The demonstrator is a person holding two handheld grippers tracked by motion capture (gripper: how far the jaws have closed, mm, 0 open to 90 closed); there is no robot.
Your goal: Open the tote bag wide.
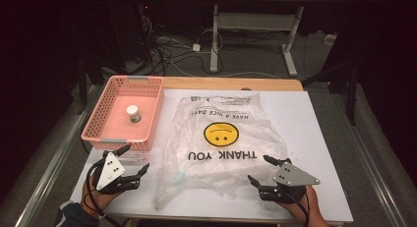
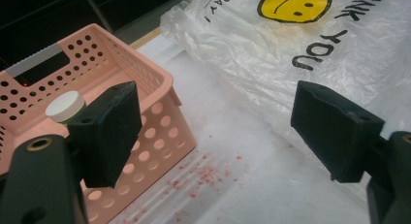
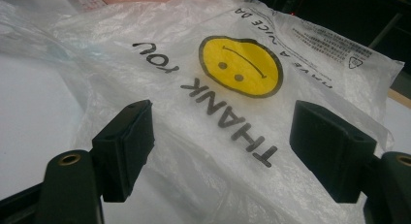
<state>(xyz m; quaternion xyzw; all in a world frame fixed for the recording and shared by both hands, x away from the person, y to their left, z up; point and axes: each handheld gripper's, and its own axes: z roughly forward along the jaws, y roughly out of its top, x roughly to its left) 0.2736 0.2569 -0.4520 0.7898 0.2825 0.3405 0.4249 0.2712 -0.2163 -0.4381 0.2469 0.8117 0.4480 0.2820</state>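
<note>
The clear plastic bag (image 1: 221, 143) is lying flat across the middle of the frame on the white surface (image 1: 324, 138), its yellow smiley (image 1: 220, 133) and "THANK YOU" print facing up. At the lower left, the left hand-held gripper (image 1: 132, 161) is hovering just below the pink basket (image 1: 103, 116) — jaws spread wide, gripping nothing. A small white-capped jar (image 1: 133, 113) is standing inside that basket. At the lower right, the right hand-held gripper (image 1: 259, 169) is sitting at the bag's near edge — also released, jaws parted. Pink crumbs (image 2: 203, 173) are dotting the surface beside the basket.
</note>
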